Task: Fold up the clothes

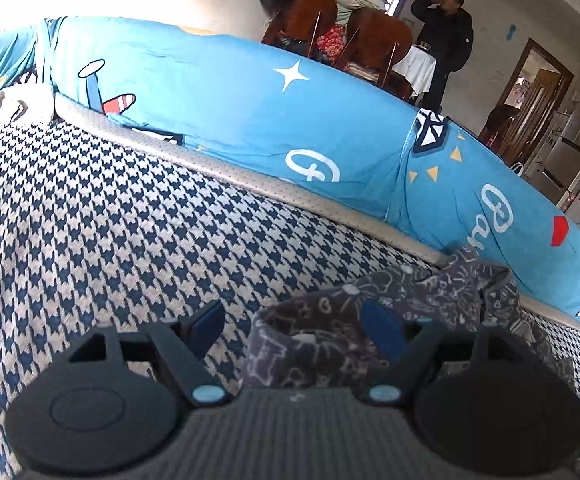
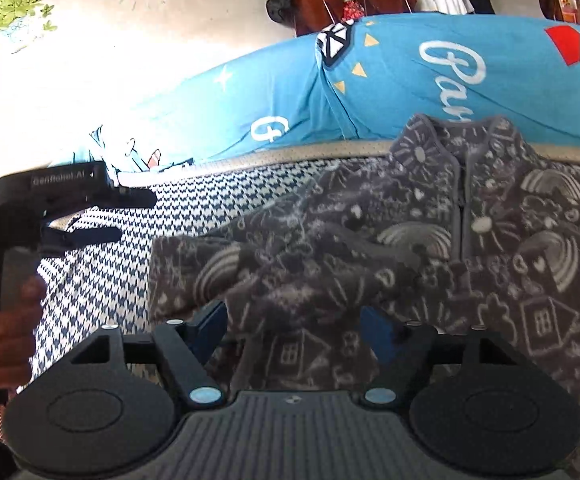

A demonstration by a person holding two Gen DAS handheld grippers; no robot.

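Note:
A grey fleece jacket (image 2: 409, 240) with white doodle print lies front up on the houndstooth sofa cover (image 2: 102, 280), its zip and collar toward the backrest. My right gripper (image 2: 293, 326) hovers over its lower left part, jaws apart, the fabric flat between the blue pads and not pinched. In the left wrist view, a sleeve end of the jacket (image 1: 441, 292) reaches between the fingers of my left gripper (image 1: 295, 326), which is open; the cuff lies near the right pad. The left gripper (image 2: 130, 218) also shows at the left of the right wrist view, held by a hand (image 2: 6, 320).
A blue printed backrest cover (image 1: 230, 112) runs behind the seat, edged by a beige perforated strip (image 1: 250, 176). Beyond it stand wooden chairs (image 1: 309, 16) piled with clothes, a table with a white cloth, a standing person (image 1: 445, 28) and a fridge (image 1: 577, 148).

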